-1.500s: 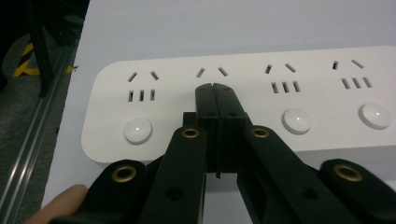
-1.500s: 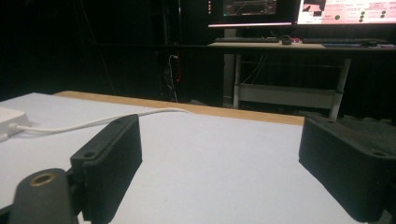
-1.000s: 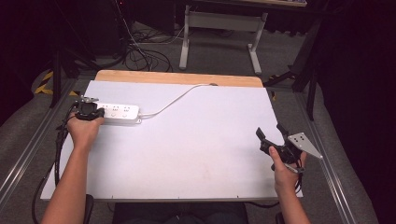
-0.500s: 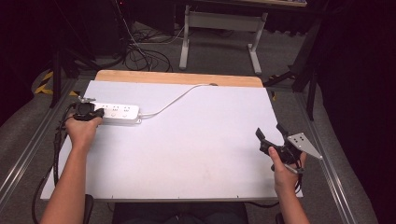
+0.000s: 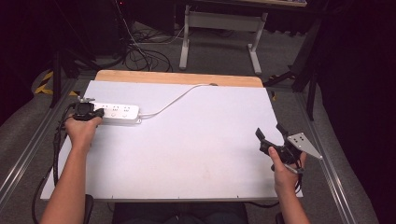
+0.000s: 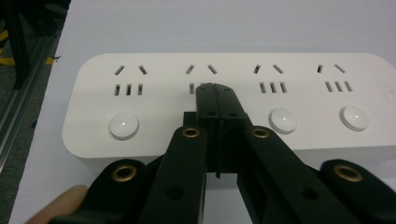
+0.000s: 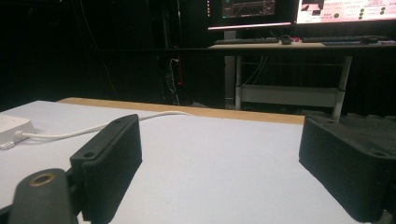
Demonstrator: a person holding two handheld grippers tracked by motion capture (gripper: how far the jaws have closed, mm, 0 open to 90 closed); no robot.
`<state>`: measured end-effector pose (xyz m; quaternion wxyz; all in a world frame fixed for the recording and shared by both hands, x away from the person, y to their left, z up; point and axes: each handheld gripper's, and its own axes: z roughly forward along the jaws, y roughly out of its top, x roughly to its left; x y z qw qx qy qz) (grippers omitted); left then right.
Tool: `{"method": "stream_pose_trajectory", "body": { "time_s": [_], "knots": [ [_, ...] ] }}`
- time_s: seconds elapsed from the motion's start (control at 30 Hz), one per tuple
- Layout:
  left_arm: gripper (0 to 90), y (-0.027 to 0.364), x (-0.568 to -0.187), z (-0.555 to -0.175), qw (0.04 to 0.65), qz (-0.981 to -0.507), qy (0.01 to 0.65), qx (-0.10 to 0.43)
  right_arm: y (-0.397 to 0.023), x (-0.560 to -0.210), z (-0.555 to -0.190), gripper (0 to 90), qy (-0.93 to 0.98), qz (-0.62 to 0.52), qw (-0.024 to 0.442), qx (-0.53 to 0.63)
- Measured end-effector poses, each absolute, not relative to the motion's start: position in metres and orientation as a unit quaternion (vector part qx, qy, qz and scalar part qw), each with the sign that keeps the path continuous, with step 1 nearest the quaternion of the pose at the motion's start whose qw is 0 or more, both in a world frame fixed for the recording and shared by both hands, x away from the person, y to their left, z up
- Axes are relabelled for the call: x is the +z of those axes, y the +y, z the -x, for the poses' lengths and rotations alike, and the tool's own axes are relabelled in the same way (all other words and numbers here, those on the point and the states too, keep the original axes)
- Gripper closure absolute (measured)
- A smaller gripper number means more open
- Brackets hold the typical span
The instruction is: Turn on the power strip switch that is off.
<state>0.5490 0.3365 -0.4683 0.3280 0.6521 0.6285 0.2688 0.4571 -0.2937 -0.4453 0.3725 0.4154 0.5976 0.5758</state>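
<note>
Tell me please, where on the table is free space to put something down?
Free: the wide white middle between the power strip and the right gripper, and the near edge. Crowded: the far-left corner, where the left gripper meets the strip and its cord runs back.

One power strip (image 5: 116, 112) with four round buttons (image 6: 123, 126) and one cord (image 5: 180, 98); two grippers (image 5: 89, 112) on one worktop (image 5: 196, 154).

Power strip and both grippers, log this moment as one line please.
left gripper: shut, tips on power strip over second button | right gripper: open, holding nothing, right table edge | strip cable: runs toward far edge
</note>
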Motion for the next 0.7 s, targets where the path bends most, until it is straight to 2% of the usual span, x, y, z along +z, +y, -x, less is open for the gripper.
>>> {"method": "stream_pose_trajectory", "body": {
  "time_s": [0.07, 0.47, 0.67, 0.7],
  "knots": [
    [90.0, 0.3370, -0.4666, -0.5487, 0.336, -0.651, 0.630, 0.257, -0.2932, -0.4453, -0.4570, 13.7, 0.598, -0.417, 0.370, 0.576],
    [89.6, 0.3352, -0.4661, -0.5471, 0.332, -0.656, 0.622, 0.270, -0.2931, -0.4453, -0.4569, 13.9, 0.599, -0.415, 0.370, 0.576],
    [84.3, 0.3413, -0.4651, -0.5444, 0.334, -0.648, 0.628, 0.272, -0.2930, -0.4452, -0.4573, 14.0, 0.599, -0.415, 0.370, 0.576],
    [80.7, 0.3431, -0.4654, -0.5437, 0.336, -0.646, 0.630, 0.271, -0.2931, -0.4453, -0.4572, 14.0, 0.599, -0.415, 0.370, 0.576]
  ]
}}
